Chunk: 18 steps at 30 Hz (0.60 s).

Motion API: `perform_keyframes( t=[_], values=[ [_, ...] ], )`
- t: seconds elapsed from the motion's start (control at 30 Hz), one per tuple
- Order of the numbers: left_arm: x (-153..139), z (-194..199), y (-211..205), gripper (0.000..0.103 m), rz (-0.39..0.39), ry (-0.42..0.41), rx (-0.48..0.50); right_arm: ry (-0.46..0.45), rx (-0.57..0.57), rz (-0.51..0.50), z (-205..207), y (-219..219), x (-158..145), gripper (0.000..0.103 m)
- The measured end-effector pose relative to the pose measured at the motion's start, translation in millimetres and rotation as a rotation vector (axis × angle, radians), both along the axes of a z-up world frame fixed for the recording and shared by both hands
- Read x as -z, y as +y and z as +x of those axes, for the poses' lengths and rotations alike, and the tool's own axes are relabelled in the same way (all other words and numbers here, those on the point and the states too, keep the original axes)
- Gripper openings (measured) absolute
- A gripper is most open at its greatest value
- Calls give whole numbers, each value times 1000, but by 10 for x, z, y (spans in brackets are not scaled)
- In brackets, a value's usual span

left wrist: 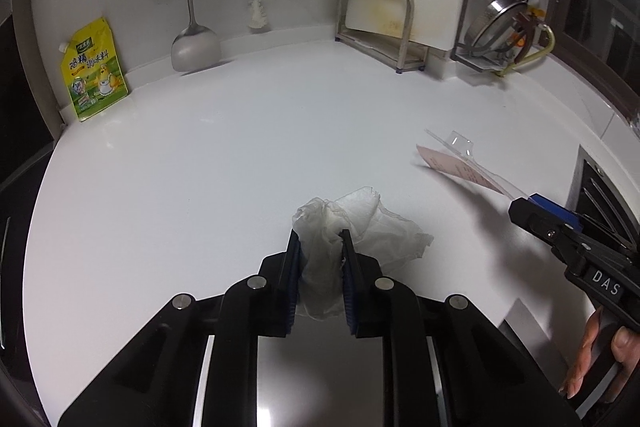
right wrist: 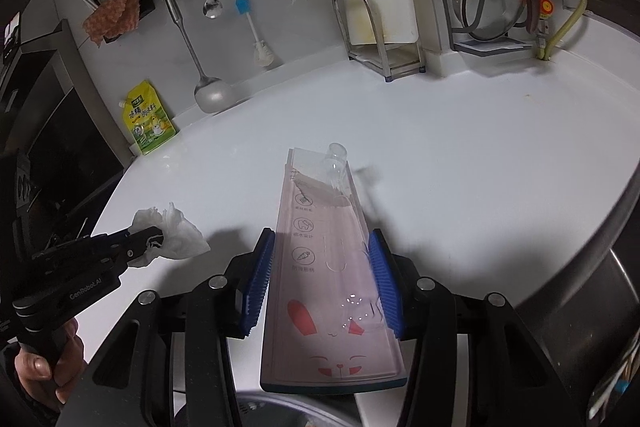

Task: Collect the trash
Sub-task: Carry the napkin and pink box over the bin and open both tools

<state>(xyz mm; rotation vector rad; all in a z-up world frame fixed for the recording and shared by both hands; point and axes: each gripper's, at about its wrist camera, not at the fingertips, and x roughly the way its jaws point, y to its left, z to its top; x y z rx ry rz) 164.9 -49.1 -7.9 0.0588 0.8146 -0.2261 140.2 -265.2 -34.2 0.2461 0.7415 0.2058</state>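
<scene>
A crumpled white tissue (left wrist: 356, 227) is pinched between the blue pads of my left gripper (left wrist: 320, 237), which is shut on it and holds it just above the white counter (left wrist: 240, 147). The right wrist view shows the same tissue (right wrist: 176, 233) and left gripper (right wrist: 140, 239) at the left. My right gripper (right wrist: 322, 251) is shut on a long pink toothbrush package (right wrist: 320, 267) with a clear plastic blister and a rabbit face. That package (left wrist: 460, 167) sticks out from the right gripper (left wrist: 532, 211) at the right of the left wrist view.
A yellow-green seasoning pouch (left wrist: 94, 71) leans on the back wall. A ladle (left wrist: 192, 39), spoon and brush hang there. A metal rack with a white cutting board (left wrist: 400, 7) and a rack with steel pans (left wrist: 512, 7) stand at the back right. A sink (right wrist: 580, 307) lies at the right.
</scene>
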Motion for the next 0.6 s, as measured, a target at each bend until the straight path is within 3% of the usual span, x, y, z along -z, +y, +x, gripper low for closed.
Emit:
perform_keyframes(
  t=[0.6],
  values=[
    [-103, -1059, 108, 19, -24, -46, 92, -16, 46, 6, -1322, 336, -115, 46]
  ],
)
